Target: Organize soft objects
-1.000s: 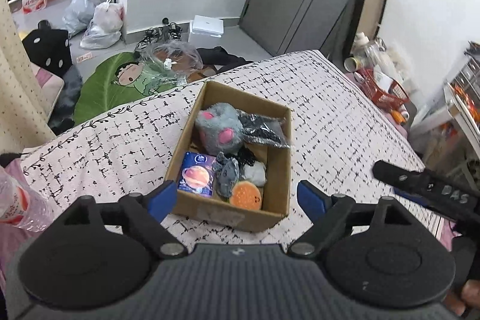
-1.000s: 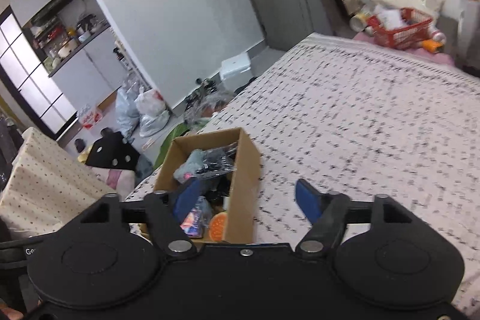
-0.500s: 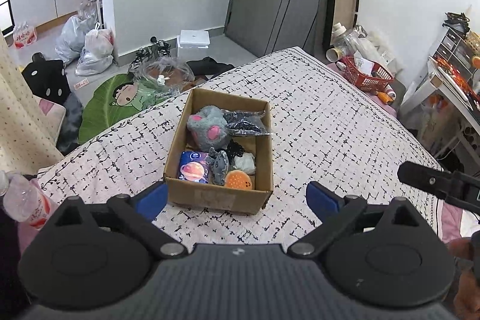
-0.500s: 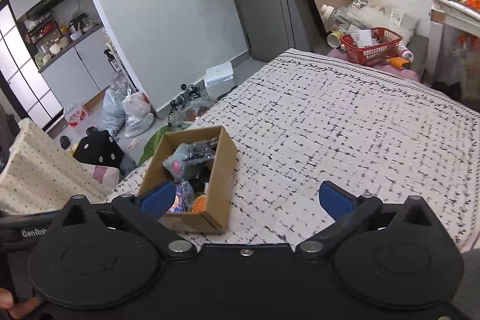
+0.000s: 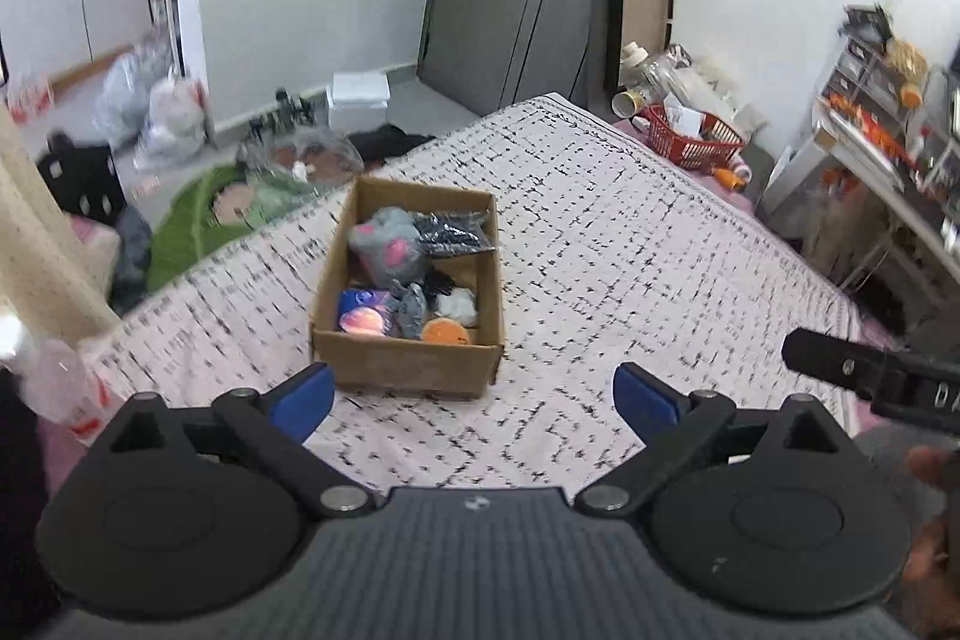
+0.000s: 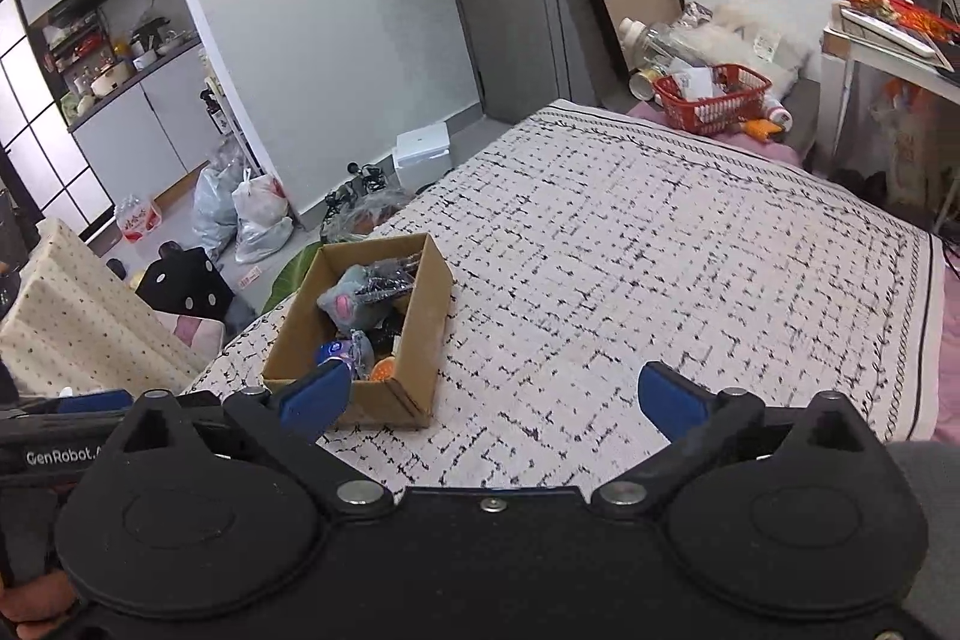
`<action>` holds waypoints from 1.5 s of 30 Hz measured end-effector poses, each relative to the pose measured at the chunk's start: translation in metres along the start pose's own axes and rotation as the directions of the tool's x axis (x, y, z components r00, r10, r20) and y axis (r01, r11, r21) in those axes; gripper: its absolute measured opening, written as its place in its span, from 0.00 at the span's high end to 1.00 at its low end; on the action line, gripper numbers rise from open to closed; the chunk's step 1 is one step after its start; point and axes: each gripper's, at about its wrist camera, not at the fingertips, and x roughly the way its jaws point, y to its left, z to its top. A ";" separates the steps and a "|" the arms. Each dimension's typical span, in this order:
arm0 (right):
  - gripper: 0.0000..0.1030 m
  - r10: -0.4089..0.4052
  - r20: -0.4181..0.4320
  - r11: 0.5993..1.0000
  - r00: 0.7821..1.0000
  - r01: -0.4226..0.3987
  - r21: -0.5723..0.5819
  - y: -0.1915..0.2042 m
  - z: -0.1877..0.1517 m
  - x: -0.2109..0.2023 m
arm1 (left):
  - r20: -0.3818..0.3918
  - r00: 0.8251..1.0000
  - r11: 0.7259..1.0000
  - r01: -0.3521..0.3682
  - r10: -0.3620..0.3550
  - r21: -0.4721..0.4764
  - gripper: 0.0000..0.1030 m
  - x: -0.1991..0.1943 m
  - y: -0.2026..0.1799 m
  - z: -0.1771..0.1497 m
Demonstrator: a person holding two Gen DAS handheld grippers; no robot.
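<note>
Cardboard box [image 5: 408, 361] of plush toys [image 5: 387, 244]

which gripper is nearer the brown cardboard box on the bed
Left. The left gripper faces the brown cardboard box head-on, just short of its near wall. The right gripper sits farther back and to the box's right, over bare bedspread. Both are open.

One box [image 5: 408, 364], perhaps six soft items [image 5: 387, 244].
</note>
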 end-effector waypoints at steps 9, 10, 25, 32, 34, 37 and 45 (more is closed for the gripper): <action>0.00 -0.004 0.000 1.000 1.000 0.004 -0.009 -0.003 -0.007 -0.014 | 0.025 0.999 0.999 -0.028 0.027 0.045 0.04 -0.020 -0.014 -0.006; 0.00 -0.001 -0.001 1.000 1.000 0.001 -0.009 -0.003 -0.007 -0.015 | 0.026 0.999 0.999 -0.028 0.027 0.045 0.04 -0.020 -0.014 -0.006; 0.00 0.010 -0.004 1.000 1.000 -0.010 -0.018 -0.004 -0.010 -0.021 | 0.032 0.999 0.998 -0.038 0.037 0.051 0.04 -0.025 -0.019 -0.009; 0.00 0.010 -0.006 1.000 1.000 -0.010 -0.019 -0.003 -0.011 -0.021 | 0.031 0.999 0.998 -0.037 0.036 0.049 0.04 -0.026 -0.018 -0.009; 0.00 0.010 -0.008 1.000 1.000 -0.010 -0.019 -0.003 -0.011 -0.021 | 0.028 0.999 0.998 -0.037 0.035 0.047 0.04 -0.026 -0.017 -0.009; 0.00 0.010 -0.010 1.000 1.000 -0.010 -0.021 -0.002 -0.012 -0.020 | 0.027 0.999 0.998 -0.035 0.034 0.044 0.04 -0.026 -0.015 -0.008; 0.00 0.007 -0.019 1.000 1.000 -0.007 -0.024 -0.001 -0.012 -0.018 | 0.022 0.999 0.999 -0.039 0.039 0.037 0.04 -0.024 -0.011 -0.007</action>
